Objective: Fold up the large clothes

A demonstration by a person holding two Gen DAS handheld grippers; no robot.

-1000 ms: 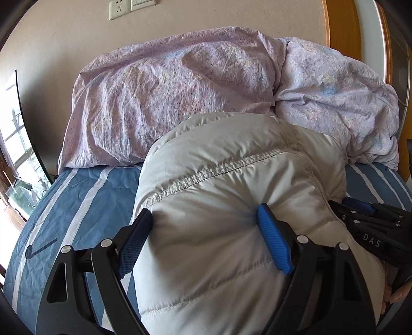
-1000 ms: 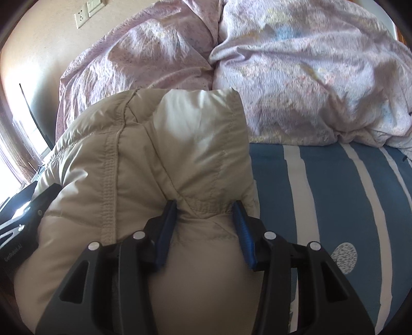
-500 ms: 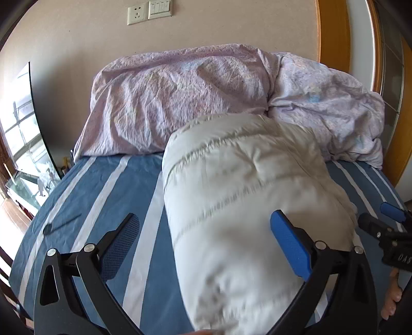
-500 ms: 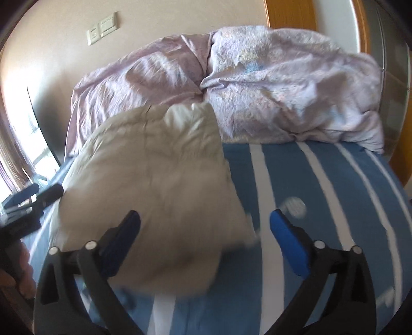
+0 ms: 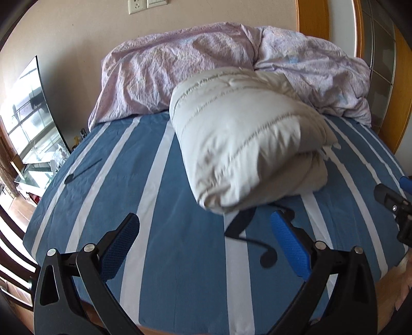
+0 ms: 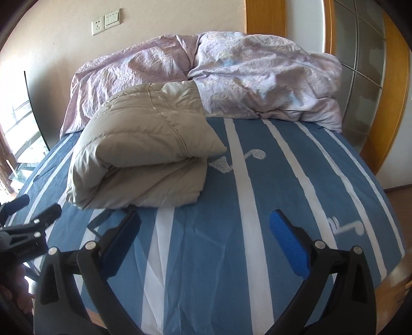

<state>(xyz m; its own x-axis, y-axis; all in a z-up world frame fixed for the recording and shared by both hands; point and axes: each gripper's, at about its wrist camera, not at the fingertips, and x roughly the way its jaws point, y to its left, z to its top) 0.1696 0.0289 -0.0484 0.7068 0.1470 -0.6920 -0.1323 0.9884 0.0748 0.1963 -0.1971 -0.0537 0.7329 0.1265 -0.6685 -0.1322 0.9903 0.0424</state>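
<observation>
There is one folded puffy jacket (image 6: 144, 152), pale beige, on one bed (image 6: 296, 206) with a blue and white striped sheet. Behind the jacket there is one crumpled lilac duvet (image 6: 257, 77); I cannot tell if pillows are under it. Two tools are in view: the left tool (image 5: 206, 244) and the right tool (image 6: 206, 242), each with two blue pads, so four pads together. On the wall there is one socket (image 6: 97, 27) and one switch plate (image 6: 112, 18). At the left stands one dark screen (image 5: 28, 108)
</observation>
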